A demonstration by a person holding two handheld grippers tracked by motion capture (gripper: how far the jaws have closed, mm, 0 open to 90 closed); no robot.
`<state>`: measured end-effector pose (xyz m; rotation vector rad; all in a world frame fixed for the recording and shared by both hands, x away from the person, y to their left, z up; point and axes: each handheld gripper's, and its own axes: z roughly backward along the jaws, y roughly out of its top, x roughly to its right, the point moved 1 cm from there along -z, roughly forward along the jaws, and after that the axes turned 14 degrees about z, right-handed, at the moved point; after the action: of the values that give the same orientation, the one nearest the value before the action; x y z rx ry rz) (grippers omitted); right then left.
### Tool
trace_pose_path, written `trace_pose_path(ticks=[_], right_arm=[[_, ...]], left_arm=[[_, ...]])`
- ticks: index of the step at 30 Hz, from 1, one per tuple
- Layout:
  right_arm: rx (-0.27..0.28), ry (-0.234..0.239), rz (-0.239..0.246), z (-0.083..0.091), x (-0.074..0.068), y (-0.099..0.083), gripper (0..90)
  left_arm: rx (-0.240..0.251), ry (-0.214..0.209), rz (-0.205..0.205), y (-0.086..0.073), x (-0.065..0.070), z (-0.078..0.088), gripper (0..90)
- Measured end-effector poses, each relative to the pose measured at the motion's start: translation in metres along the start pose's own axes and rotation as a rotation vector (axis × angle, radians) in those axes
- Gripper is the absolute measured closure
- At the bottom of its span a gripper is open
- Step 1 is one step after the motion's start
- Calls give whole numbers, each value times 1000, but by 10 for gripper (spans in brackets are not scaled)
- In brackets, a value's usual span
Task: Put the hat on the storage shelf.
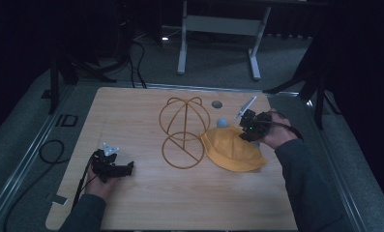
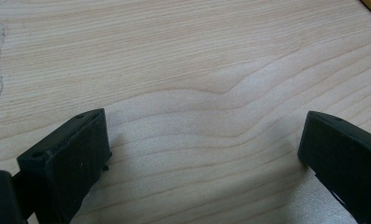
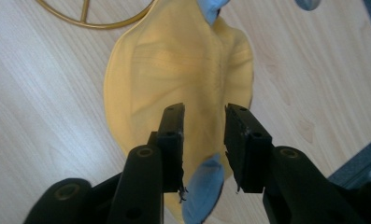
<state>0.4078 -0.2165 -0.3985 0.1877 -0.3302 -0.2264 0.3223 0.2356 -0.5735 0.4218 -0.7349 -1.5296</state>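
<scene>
A yellow cloth hat (image 1: 233, 150) lies right of centre on the wooden table (image 1: 146, 203), and a blue part (image 1: 222, 123) shows at its far edge. My right gripper (image 1: 244, 134) is at the hat's far right edge. In the right gripper view its jaws (image 3: 204, 109) stand a narrow gap apart with a raised fold of the hat (image 3: 174, 60) and a blue strip (image 3: 199, 189) between them. A gold wire hat stand (image 1: 184, 133) (image 3: 85, 16) stands just left of the hat. My left gripper (image 1: 128, 168) (image 2: 202, 135) rests wide open on bare wood at the near left.
A small grey disc (image 1: 217, 104) lies on the table behind the hat. White frame legs (image 1: 182, 48) stand on the floor beyond the table's far edge. Black cables (image 1: 49, 150) trail on the floor at the left.
</scene>
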Motion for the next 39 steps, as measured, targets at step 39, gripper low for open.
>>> trace_pose_path(ticks=[39], right_arm=[[-131, 129, 79, -25, 30, 17, 845]], left_arm=[[-3, 1, -4, 0, 0, 0, 22]])
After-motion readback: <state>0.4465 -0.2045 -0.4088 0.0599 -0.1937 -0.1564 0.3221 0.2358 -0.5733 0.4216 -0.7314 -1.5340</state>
